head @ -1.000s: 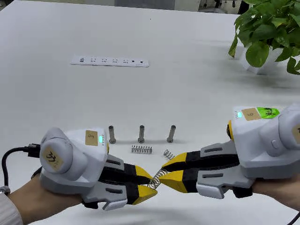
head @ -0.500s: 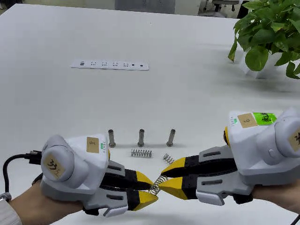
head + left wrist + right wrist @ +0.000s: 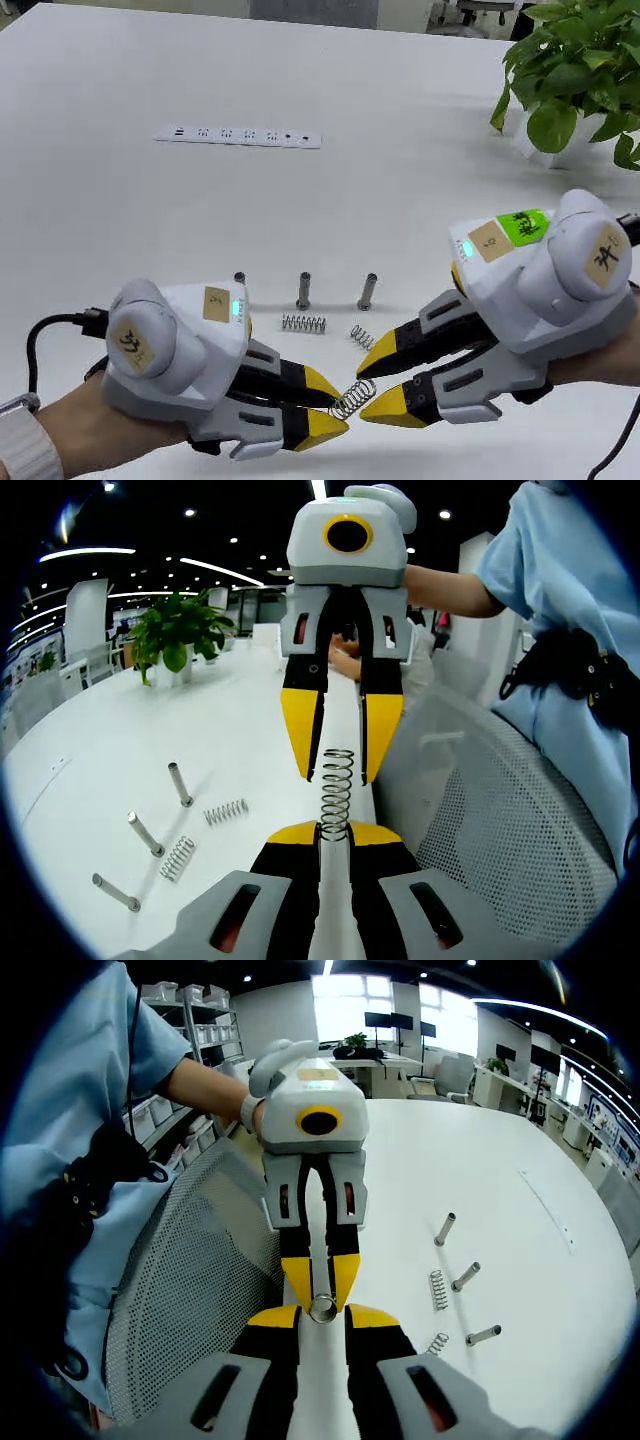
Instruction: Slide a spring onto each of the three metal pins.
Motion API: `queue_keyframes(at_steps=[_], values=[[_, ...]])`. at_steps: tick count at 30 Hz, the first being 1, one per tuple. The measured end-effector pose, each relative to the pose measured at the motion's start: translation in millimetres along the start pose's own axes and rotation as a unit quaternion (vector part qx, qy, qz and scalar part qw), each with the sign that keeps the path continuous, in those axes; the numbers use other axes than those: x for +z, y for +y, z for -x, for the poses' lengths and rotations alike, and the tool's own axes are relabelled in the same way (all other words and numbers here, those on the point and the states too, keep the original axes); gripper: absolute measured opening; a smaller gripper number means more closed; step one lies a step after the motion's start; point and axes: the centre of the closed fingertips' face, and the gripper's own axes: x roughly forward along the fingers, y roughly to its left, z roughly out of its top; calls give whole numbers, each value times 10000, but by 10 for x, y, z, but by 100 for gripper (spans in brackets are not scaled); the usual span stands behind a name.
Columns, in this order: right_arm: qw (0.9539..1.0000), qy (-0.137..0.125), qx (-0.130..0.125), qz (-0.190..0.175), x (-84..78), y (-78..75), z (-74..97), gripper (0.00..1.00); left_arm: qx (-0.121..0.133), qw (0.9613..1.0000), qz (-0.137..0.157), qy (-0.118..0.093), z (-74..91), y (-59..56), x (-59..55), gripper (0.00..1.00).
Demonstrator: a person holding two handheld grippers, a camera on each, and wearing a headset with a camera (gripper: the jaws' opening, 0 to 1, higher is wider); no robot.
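Clamped in left tongs [image 3: 335,832]: one end of spring [image 3: 337,790], clear of worktop [image 3: 150,220]. Spread apart around other end: right tongs [image 3: 337,777], not gripping, by look of it. Long axis of spring along line from tongs to tongs, near level, crosswise to three upright pins [image 3: 303,290] farther out on worktop. Slightly nearer those pins: right tongs. Likely needed next: tipping spring upright, free end down over pin. Flat just in front of pins: two loose springs [image 3: 303,323].

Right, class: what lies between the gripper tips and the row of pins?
A longer spring and a shorter spring, both loose and flat on the table, just short of the pins. The head view shows it.
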Motion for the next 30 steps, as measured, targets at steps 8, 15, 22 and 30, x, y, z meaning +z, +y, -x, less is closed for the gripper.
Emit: queue_keyframes(at_steps=[8, 15, 22, 30], values=[[9996, 179, 159, 115, -26, 39, -89, 15, 3, 10000, -27, 0, -32, -23, 17, 9], [9995, 244, 181, 43, -61, 29, -115, 13, 15, 10000, -24, -25, -40, -15, 21, 9], [9992, 314, 233, 38, -75, 41, -120, 13, -44, 10000, 5, 13, -46, -31, 11, 9], [9990, 352, 270, 105, -73, 60, -125, 12, -71, 10000, 59, 35, -58, -35, -8, 10]])
